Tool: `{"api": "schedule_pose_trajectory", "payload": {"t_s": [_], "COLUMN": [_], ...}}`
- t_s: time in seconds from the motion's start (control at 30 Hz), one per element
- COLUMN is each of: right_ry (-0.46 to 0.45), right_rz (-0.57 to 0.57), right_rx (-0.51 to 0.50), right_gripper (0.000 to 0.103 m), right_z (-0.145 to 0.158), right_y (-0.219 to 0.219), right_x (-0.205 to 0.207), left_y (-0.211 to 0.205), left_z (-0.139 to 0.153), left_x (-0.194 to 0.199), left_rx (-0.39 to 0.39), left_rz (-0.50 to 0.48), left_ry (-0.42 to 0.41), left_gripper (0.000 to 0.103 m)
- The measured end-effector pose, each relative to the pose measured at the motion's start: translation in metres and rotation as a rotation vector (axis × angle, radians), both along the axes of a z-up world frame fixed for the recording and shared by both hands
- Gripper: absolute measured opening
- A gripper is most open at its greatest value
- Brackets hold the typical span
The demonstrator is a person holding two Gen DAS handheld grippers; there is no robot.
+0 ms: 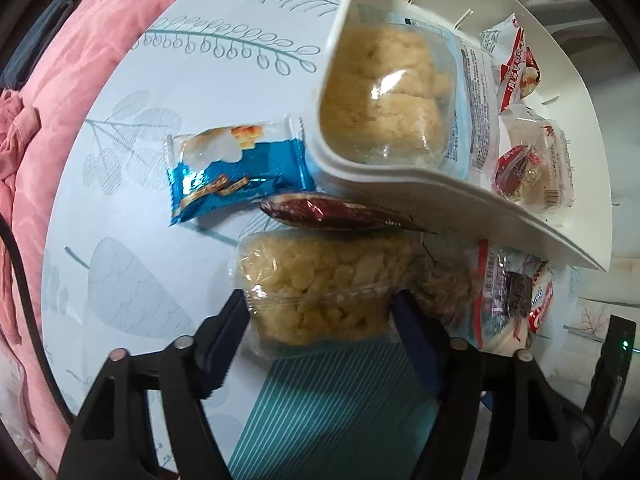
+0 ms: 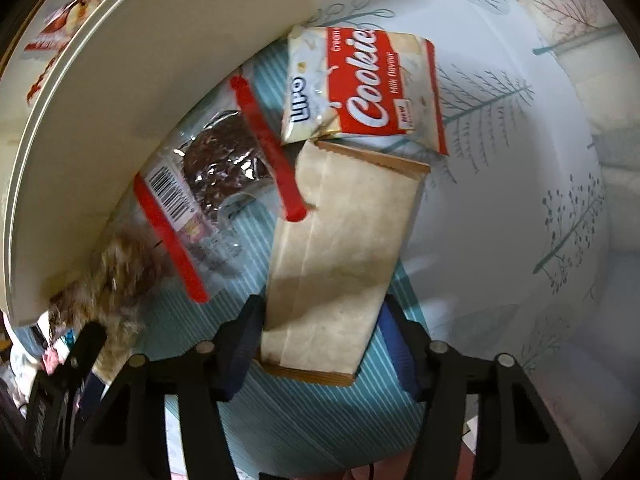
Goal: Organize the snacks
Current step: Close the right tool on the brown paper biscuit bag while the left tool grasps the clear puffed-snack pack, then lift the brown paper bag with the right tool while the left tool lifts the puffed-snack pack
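Note:
My left gripper (image 1: 320, 312) is shut on a clear pack of puffed rice cake (image 1: 320, 276) that lies on the table, one pad against each side. My right gripper (image 2: 320, 320) is shut on a beige paper-look packet (image 2: 344, 232), gripped near its lower end. A white tray (image 1: 440, 196) stands just beyond the left gripper and holds a larger puffed rice pack (image 1: 388, 96) and two red-and-white snack packs (image 1: 518, 68). In the right wrist view the tray's wall (image 2: 120, 120) fills the left side.
Loose on the leaf-print tablecloth (image 1: 140, 272) lie a blue packet (image 1: 236, 172), a dark red wrapper (image 1: 332, 212), a red-and-white cookie packet (image 2: 368, 84) and a chocolate cake in clear wrap (image 2: 224, 160). A pink blanket (image 1: 60, 120) borders the table's left edge.

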State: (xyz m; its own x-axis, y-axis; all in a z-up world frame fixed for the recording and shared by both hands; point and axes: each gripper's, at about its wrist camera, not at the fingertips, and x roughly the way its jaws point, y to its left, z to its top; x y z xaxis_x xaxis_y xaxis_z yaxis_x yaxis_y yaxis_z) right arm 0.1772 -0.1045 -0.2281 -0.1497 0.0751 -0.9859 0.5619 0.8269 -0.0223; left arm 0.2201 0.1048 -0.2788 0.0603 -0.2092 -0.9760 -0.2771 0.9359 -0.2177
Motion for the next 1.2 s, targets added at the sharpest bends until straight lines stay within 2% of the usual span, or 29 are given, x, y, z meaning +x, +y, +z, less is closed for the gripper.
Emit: {"api": "schedule_pose_trajectory", "payload": {"t_s": [0.13,0.27,0.33,0.4,0.43,0.5,0.73,0.93,1.07,1.2], "right_ry": [0.023,0.063,0.069,0.069,0.067,0.066,0.062,0.041,0.034,0.036], "right_rz": [-0.074,-0.166,-0.219,-0.253,-0.267,-0.288,-0.387,-0.465,-0.493,-0.507], "right_rx": [0.041,0.08,0.099,0.106,0.104,0.101,0.082,0.045,0.036,0.026], "right_gripper": [0.057,0.057,0.057,0.057,0.057,0.056,0.056,0.056,0.056,0.056], "right_z": [-0.001,-0.003,-0.001,0.003,0.006,0.01,0.023,0.034,0.043,0.043], "right_y": [-0.004,-0.009,-0.009,-0.008,-0.006,-0.004,0.001,-0.009,-0.035,-0.034], "right_x": [-0.003,-0.017,-0.028,-0.038,-0.043,-0.053,-0.089,-0.121,-0.14,-0.155], "left_y": [0.012,0.024,0.03,0.031,0.033,0.033,0.024,0.018,-0.005,-0.015], "left_z": [0.01,0.006,0.005,0.003,0.002,-0.003,-0.009,-0.016,-0.025,-0.027], "left_x": [-0.002,-0.002,-0.004,-0.002,-0.007,-0.006,-0.006,0.006,0.025,0.034], "left_rx": [0.034,0.009,0.005,0.005,0.003,-0.009,-0.009,-0.015,-0.007,0.0], "left_rz": [-0.025,-0.032,-0.039,-0.06,-0.066,-0.077,-0.12,-0.145,-0.167,-0.182], "left_ry": [0.023,0.079,0.08,0.087,0.09,0.099,0.108,0.117,0.117,0.104], "left_gripper": [0.043,0.043,0.043,0.052,0.061,0.064,0.085,0.095,0.098,0.099]}}
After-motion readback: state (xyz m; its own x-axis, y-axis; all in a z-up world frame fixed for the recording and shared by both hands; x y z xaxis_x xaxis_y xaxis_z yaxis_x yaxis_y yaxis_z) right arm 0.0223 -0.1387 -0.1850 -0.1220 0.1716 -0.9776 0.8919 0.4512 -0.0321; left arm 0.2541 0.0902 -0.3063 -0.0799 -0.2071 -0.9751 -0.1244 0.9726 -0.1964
